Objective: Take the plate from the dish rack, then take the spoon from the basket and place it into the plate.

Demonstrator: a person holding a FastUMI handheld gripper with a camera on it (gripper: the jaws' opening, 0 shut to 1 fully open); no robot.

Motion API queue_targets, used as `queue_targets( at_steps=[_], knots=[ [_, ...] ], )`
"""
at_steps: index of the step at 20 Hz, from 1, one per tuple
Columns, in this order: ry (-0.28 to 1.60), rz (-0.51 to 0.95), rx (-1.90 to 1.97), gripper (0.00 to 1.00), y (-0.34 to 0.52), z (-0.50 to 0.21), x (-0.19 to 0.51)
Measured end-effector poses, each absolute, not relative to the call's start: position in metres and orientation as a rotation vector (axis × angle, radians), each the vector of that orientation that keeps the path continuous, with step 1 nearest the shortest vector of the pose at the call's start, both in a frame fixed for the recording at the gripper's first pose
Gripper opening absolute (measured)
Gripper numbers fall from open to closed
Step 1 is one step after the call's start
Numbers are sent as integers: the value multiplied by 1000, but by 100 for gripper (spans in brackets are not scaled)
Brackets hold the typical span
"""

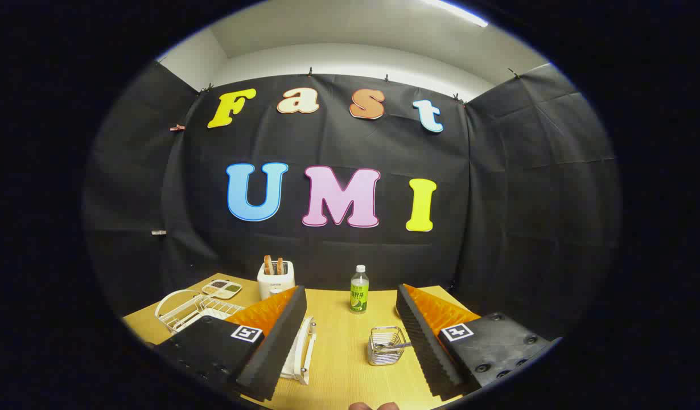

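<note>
My gripper (350,296) is open, its fingers spread wide above a wooden table (338,364) with nothing between them. A small wire basket (386,345) stands on the table just inside the right finger. A spoon (396,345) lies in it, its handle pointing toward that finger. A white plate-like piece (302,350) stands on edge against the inner side of the left finger, which hides part of it. Beyond the left finger sits a white wire dish rack (192,310); I cannot tell what it holds.
A white toaster (276,279) with two slices of bread stands at the back of the table. A divided snack tray (222,288) lies to its left. A green-labelled bottle (359,290) stands ahead between the fingers. A person's fingertips (374,406) show at the near edge.
</note>
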State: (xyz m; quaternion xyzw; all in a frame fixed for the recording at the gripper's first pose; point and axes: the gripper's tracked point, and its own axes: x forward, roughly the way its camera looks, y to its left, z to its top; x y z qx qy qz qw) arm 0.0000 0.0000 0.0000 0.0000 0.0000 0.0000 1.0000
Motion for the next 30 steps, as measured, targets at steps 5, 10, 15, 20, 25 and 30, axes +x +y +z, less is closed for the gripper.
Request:
queue_targets(
  at_steps=[5,10,15,20,25,30],
  knots=[
    [-3,20,-32,98,11,2,1],
    [9,48,-45,98,25,-5,0],
    [35,47,-40,98,29,-12,2],
    [79,62,-29,98,39,-25,11],
    [182,94,-46,98,60,-41,38],
    [254,160,-87,97,101,-49,79]
  ],
)
